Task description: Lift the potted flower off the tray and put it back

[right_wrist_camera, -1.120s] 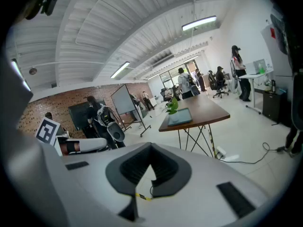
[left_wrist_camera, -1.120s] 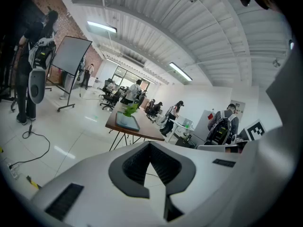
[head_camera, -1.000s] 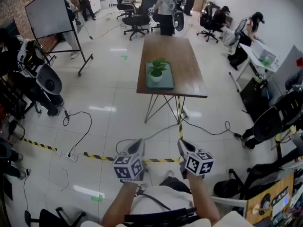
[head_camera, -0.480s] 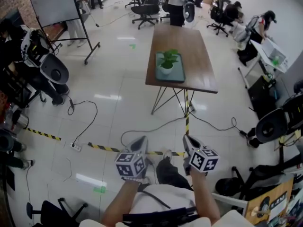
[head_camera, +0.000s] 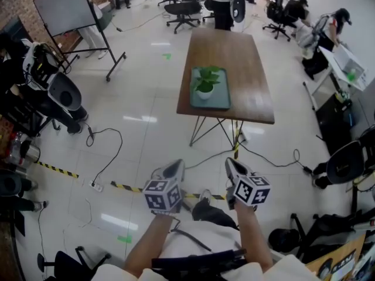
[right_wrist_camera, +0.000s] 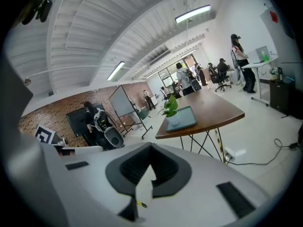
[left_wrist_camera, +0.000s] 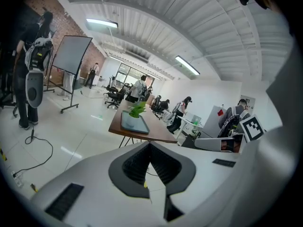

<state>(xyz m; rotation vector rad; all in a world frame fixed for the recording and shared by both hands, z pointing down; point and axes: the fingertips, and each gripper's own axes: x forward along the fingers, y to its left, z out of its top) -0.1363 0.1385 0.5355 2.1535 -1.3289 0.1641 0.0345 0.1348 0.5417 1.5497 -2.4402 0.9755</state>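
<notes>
The potted flower (head_camera: 204,82), green leaves in a white pot, stands on a teal tray (head_camera: 218,101) near the front end of a brown table (head_camera: 246,69). It also shows far off in the left gripper view as the flower (left_wrist_camera: 138,109) on its tray (left_wrist_camera: 133,122), and in the right gripper view as the flower (right_wrist_camera: 171,107) on the tray (right_wrist_camera: 184,118). Both grippers are over the floor, well short of the table. My left gripper (head_camera: 175,167) and my right gripper (head_camera: 231,165) are side by side, both shut with nothing held.
A rolling whiteboard (head_camera: 67,7) stands at the left. Cables (head_camera: 105,151) and striped tape (head_camera: 126,187) lie on the floor between me and the table. A person (head_camera: 221,2) and office chairs (head_camera: 181,10) are beyond the table, desks and chairs (head_camera: 345,163) to the right.
The table with tray and flower has come nearer in the head view. Both grippers have moved forward together toward it, jaws unchanged.
</notes>
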